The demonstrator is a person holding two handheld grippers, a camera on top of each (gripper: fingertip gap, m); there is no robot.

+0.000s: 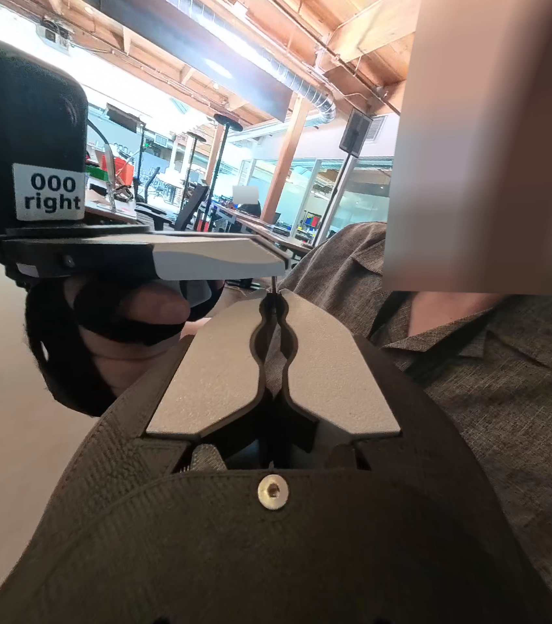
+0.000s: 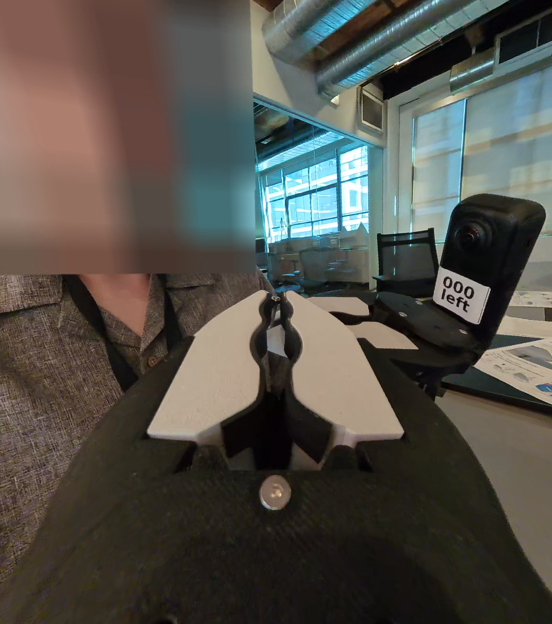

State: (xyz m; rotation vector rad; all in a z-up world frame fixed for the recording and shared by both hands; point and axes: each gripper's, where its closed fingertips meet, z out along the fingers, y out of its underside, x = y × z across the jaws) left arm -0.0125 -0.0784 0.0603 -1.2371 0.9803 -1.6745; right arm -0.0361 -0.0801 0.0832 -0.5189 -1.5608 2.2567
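Pinching together at chest height before a person in a grey woven shirt (image 1: 470,405), the left hand-held gripper (image 1: 272,304) and the right hand-held gripper (image 2: 278,302) meet tip to tip; each has its white fingers clenched almost flush, and a thin dark rod (image 1: 273,287) sits nipped between them. In the left wrist view the rod stands roughly upright, its lower end caught in the left tool's tips and its upper end running up to the tip of the right tool, which lies level and crosswise just above; the two tools are thus near enough equally close to it, one below and one above. A hand (image 1: 126,337) in a black strap grips the right tool from beneath, under its black camera (image 1: 28,135) (a white label is stuck to the casing). In the right wrist view only the rod's end shows as a small dark speck at the fingertips, and the left tool reaches in from the right, over the grey table (image 2: 504,472) and near printed sheets (image 2: 537,364). What the rod is cannot be made out; its full length is hidden by the fingers, and whether the right tool truly clamps it or merely touches it is hard to judge.
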